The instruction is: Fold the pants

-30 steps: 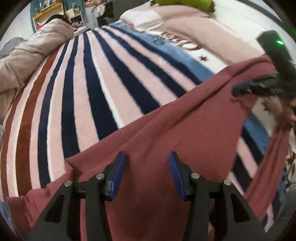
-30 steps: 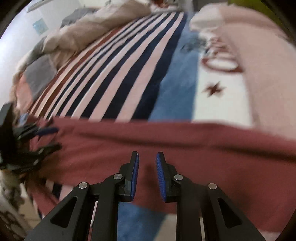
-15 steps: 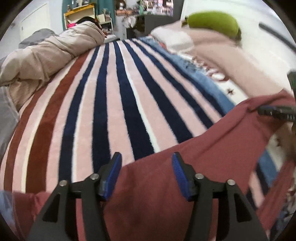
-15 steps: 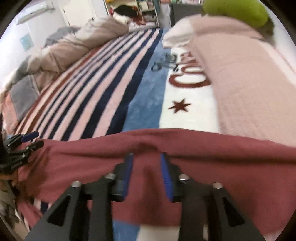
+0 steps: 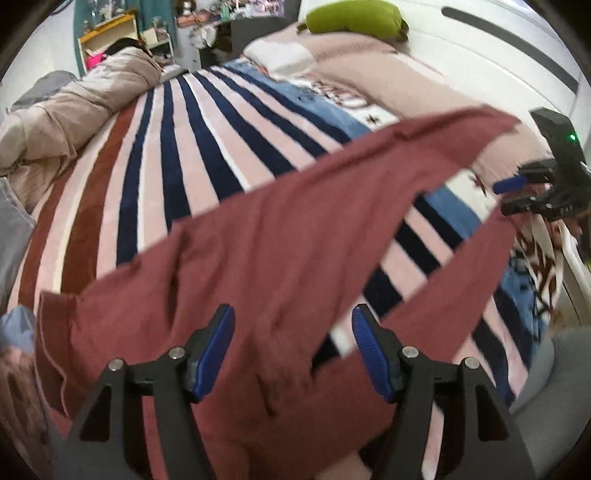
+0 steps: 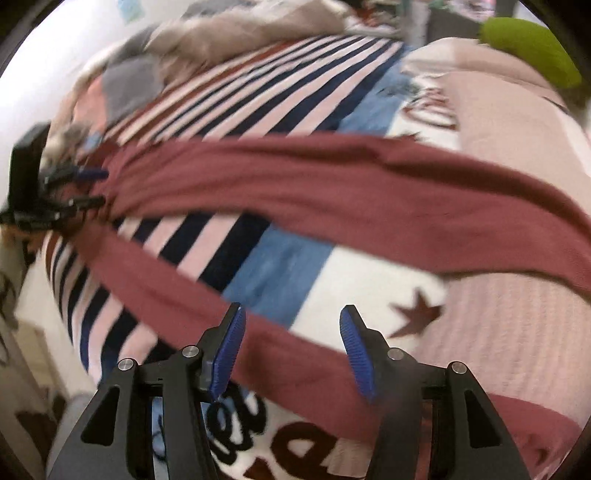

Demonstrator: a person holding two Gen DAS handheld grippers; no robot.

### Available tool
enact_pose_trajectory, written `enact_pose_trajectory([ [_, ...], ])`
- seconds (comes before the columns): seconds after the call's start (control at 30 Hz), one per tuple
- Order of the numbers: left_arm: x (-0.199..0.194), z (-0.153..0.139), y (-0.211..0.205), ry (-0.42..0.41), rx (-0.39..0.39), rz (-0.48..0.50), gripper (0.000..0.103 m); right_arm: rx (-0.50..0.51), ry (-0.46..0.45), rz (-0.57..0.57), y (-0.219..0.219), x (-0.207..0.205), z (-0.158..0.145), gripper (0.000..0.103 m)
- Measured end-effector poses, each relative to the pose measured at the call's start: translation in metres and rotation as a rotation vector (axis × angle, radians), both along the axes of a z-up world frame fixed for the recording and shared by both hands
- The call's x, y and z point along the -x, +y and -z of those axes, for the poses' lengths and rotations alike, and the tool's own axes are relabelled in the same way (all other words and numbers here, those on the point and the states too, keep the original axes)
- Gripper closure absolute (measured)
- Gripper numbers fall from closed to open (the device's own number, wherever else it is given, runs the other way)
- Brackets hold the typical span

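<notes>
Maroon pants [image 5: 280, 236] are lying spread across the striped blanket [image 5: 184, 155], both legs apart. I'm pulling my left gripper [image 5: 293, 350] and right gripper [image 6: 290, 347] back over them, jaws just opening, empty, so folding can begin.

No word can be read whole. The fleecy white blanket panel [image 6: 369, 291] bears big dark-red letters [image 6: 236, 424], blurred and cut off. A dark-red star [image 6: 417, 314] stands near them.

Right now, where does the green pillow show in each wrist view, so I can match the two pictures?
Left wrist view: the green pillow lies at the top edge, right of centre, beyond the striped blanket.
Right wrist view: the green pillow sits in the top right corner.
Shared landmark: the maroon pants spread across the blanket in both.
</notes>
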State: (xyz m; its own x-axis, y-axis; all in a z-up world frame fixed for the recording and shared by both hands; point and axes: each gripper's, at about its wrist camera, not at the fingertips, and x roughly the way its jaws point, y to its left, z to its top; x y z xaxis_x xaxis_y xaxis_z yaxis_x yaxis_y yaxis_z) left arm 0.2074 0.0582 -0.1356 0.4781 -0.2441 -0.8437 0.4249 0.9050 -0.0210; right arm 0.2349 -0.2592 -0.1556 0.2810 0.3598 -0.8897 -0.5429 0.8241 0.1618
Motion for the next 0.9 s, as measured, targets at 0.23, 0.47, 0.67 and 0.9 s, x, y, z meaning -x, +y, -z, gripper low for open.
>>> enact_pose_trajectory([
  [0.23,0.033,0.008,0.026,0.057,-0.156,0.021,0.041,0.1,0.082,-0.125,0.016,0.021,0.026,0.051],
  [0.47,0.061,0.015,0.039,0.106,-0.171,0.094,0.058,0.119,0.062,-0.112,0.012,0.038,0.03,0.047],
  [0.67,0.072,0.018,0.04,0.095,-0.201,0.088,0.093,0.201,0.001,-0.098,0.021,0.056,0.025,0.097],
  [0.9,0.073,-0.004,0.06,0.005,-0.2,-0.038,0.096,0.158,-0.045,-0.059,0.011,0.078,0.0,0.101],
])
